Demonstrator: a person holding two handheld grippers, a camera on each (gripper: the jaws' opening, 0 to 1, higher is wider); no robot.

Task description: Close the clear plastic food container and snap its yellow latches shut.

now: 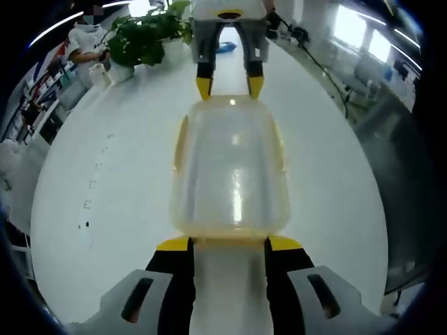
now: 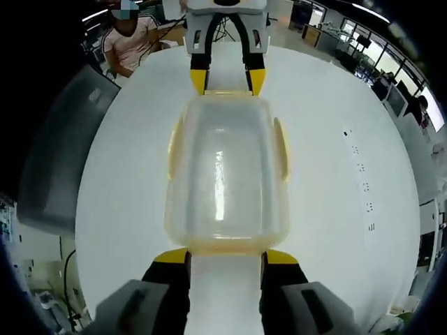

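- Clear plastic container (image 1: 230, 167) sits on the white table (image 1: 105, 209), lid on top, lying lengthwise between the two grippers.
- Left gripper (image 1: 229, 243) at the near end in the left gripper view: jaws spread apart, yellow fingertips (image 1: 174, 243) right at the container's near edge, one per corner. Touching or just short of it, can't tell.
- Nothing clamped between the left jaws; bare table shows in the gap.
- Right gripper (image 1: 229, 86) comes in opposite at the far end, jaws also apart, yellow tips at the far rim.
- Right gripper view, same setup mirrored: right gripper (image 2: 225, 256) wide, fingertips (image 2: 172, 255) at the container's (image 2: 225, 174) near corners, not holding anything.
- Left gripper (image 2: 228, 81) faces it across the container, tips at the far edge.
- Yellow latches (image 2: 281, 149) run along both long sides, well off to either side of the jaws. Look flat against the walls, but snapped or not, can't tell.
- Potted plant (image 1: 143, 38) on the table beyond the right gripper; person (image 2: 129, 38) seated past the table edge.
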